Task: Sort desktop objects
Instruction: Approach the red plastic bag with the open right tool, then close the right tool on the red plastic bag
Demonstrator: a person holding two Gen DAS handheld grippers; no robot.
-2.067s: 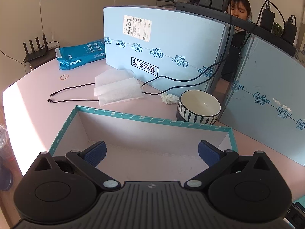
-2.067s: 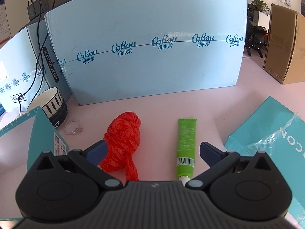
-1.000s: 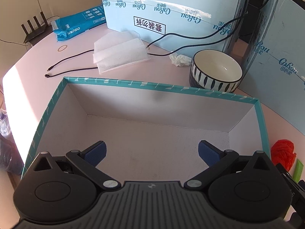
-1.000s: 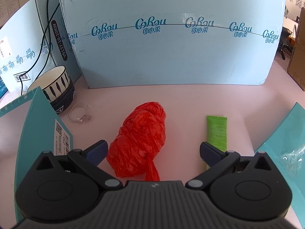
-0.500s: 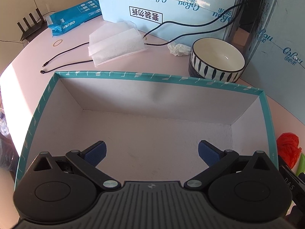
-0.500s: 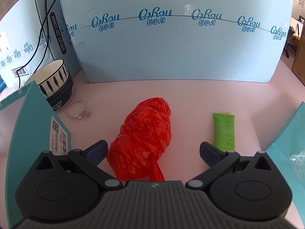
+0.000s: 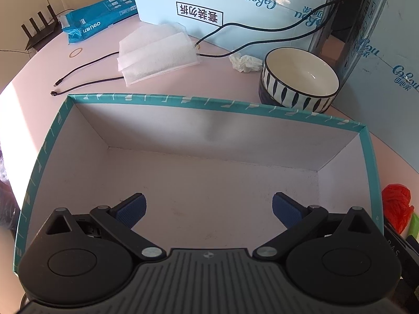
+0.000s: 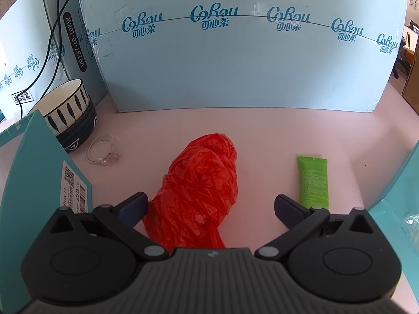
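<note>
My left gripper [image 7: 208,209] is open and empty, hovering over the inside of an empty teal-rimmed cardboard box [image 7: 209,103]. My right gripper [image 8: 209,208] is open above the pink table, with a crumpled red plastic bag [image 8: 199,191] lying between its fingers, nearer the left finger. A green tube [image 8: 313,180] lies just right of the right finger. The bag also shows in the left wrist view [image 7: 396,206], right of the box. The box's teal outer wall [image 8: 34,172] stands at the left of the right wrist view.
A striped bowl [image 7: 298,78] stands behind the box, also in the right wrist view [image 8: 69,112]. A crumpled tissue [image 7: 244,62], white foam bags [image 7: 157,52], black cables [image 7: 86,83] and a blue pack [image 7: 99,18] lie beyond. A thin pearl hair tie [image 8: 102,151] lies by the bowl. Light-blue cartons [image 8: 243,49] wall the back; a teal lid [image 8: 398,201] sits right.
My left gripper has risen and tipped down over the box, showing more of its floor. My right gripper has shifted left, so the red bag now sits between its fingers and the tube lies outside.
</note>
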